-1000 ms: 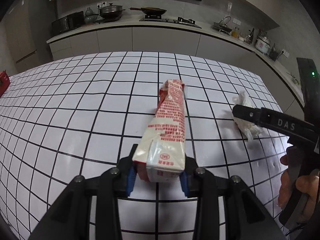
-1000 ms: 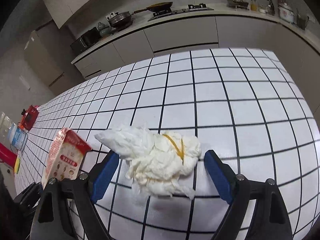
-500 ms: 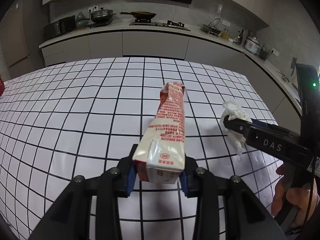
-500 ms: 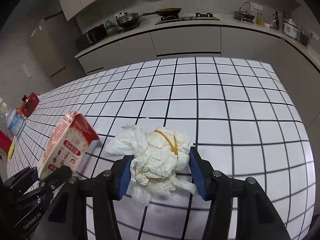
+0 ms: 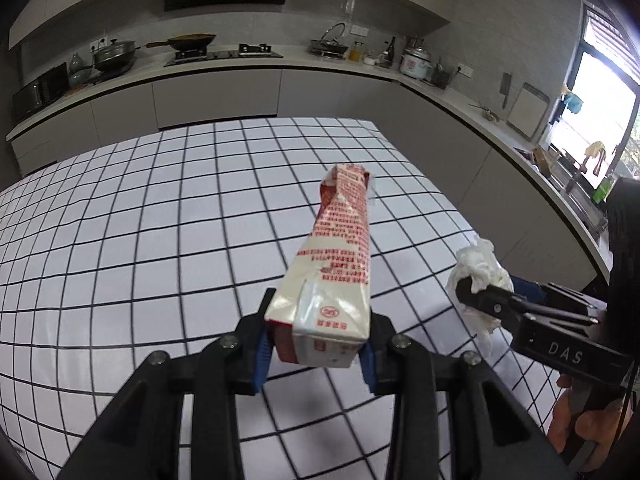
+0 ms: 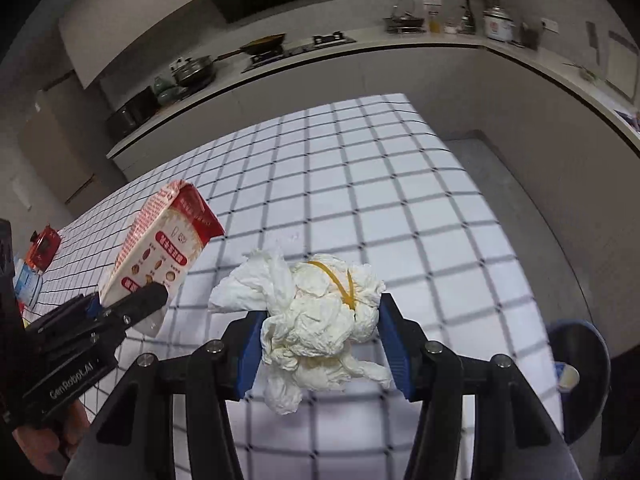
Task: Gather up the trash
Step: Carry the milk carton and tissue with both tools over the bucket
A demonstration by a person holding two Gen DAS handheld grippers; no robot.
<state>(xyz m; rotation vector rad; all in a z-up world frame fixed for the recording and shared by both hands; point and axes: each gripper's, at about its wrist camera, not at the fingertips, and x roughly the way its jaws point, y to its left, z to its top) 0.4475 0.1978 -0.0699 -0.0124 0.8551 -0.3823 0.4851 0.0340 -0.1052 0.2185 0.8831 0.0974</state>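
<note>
Two grippers were each loaded with one piece of trash above the grid-patterned tablecloth point(image 5: 160, 216). The left gripper point(image 5: 316, 354) had its blue pads pressed against both sides of the red-and-white carton point(image 5: 334, 280) at its flat base; the carton pointed away from the camera, clear of the cloth, with its folded top end furthest out. The right gripper point(image 6: 322, 344) had its jaws clamped on the crumpled white tissue wad point(image 6: 316, 316), which carried a yellow rubber band point(image 6: 340, 284) across its top. Loose tissue hung below the pads, off the table. In the right wrist view the carton sat to the left of the wad, apart from it. A dark round bin point(image 6: 578, 376) showed at the lower right, beside the table edge.
</note>
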